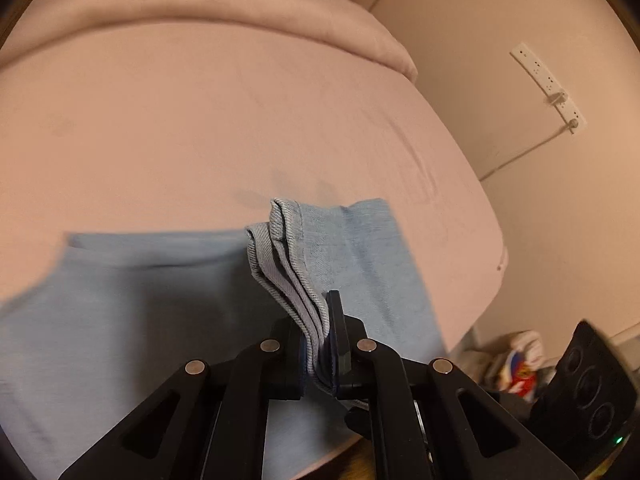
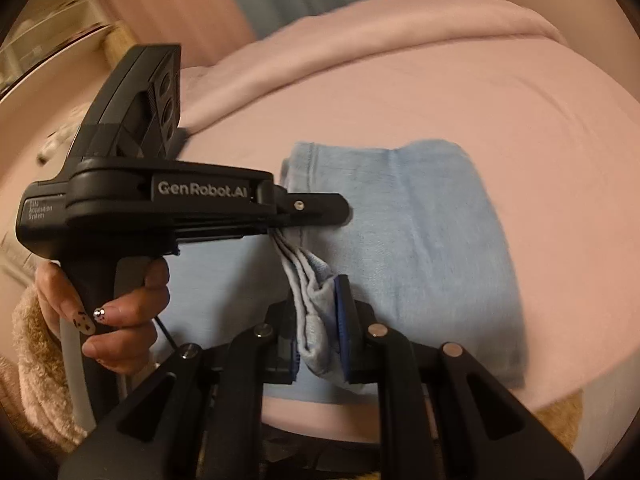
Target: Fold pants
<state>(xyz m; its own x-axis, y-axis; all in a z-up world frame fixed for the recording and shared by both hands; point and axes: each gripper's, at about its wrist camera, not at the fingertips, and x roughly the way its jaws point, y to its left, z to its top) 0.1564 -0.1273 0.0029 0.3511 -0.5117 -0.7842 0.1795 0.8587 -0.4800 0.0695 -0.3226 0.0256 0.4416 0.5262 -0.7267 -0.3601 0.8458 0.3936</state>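
Black linkage arms filled the bottom of both wrist views, and between them each claw was busy with denim. Up front in the left wrist view, the left claw [image 1: 320, 344] was pressed together on a stack of hem layers, the grey-white undersides of the cloth fanning upward toward 12 o'clock from the grip. Same story in the right wrist view: the right claw [image 2: 320, 320] had its blue pads [image 2: 342, 320] pinching a bunched fold of the same hem edge, cloth squeezed tight between them.

And look at 9 o'clock in the right wrist view, where the left claw [image 2: 280, 226] came in sideways, its black body marked with white lettering, clamped on the hem strip just above the right claw's grip. A hand [image 2: 116, 308] with painted nails wrapped its handle at 8 o'clock.

Those light blue pants [image 2: 412, 240] lay on the bed [image 2: 500, 120], already doubled over, with the folded bulk spreading toward 2 o'clock of the right claw and the near edge at the bed's side. In the left wrist view the pants [image 1: 120, 300] stretched out toward 9 o'clock across the pale pink sheet. At 2 o'clock there, a white power strip [image 1: 548, 84] was fixed to the wall [image 1: 560, 220], its cord trailing down toward the bed.
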